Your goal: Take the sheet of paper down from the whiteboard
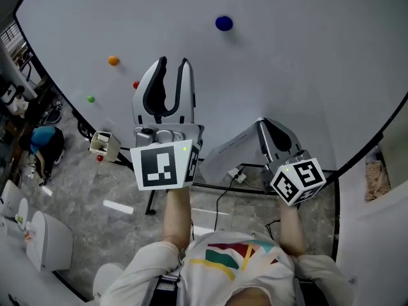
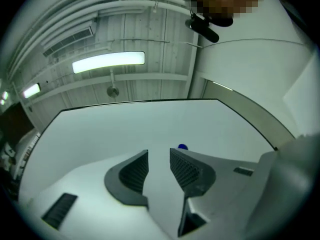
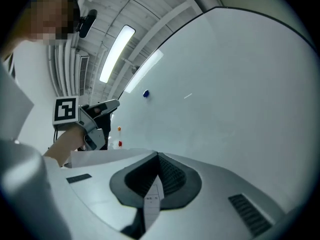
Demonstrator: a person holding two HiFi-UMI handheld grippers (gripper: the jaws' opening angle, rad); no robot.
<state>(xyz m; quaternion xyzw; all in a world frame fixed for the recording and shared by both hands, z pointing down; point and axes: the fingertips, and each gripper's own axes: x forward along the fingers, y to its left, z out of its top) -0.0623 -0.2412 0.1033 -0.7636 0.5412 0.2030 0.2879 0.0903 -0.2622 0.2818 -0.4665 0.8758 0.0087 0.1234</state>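
The whiteboard point(image 1: 287, 56) fills the head view, with a blue magnet point(image 1: 224, 23) on it near the top. My right gripper point(image 1: 262, 125) is shut on the sheet of paper point(image 1: 229, 152), which hangs leftward off the board's lower edge. In the right gripper view a strip of the paper point(image 3: 152, 200) is pinched between the closed jaws of the right gripper point(image 3: 157, 156). My left gripper point(image 1: 173, 65) is open in front of the board with nothing between its fingers. In the left gripper view the left gripper point(image 2: 159, 156) faces the board, and the blue magnet point(image 2: 182, 147) peeks over one finger.
Orange point(image 1: 113, 60), red point(image 1: 136, 85) and green point(image 1: 90, 99) magnets sit on the board's left part. A small box point(image 1: 102, 144) hangs at the board's lower edge. Below are the board's stand, cables point(image 1: 237, 176) and a tiled floor. A person in blue point(image 1: 44, 142) crouches at far left.
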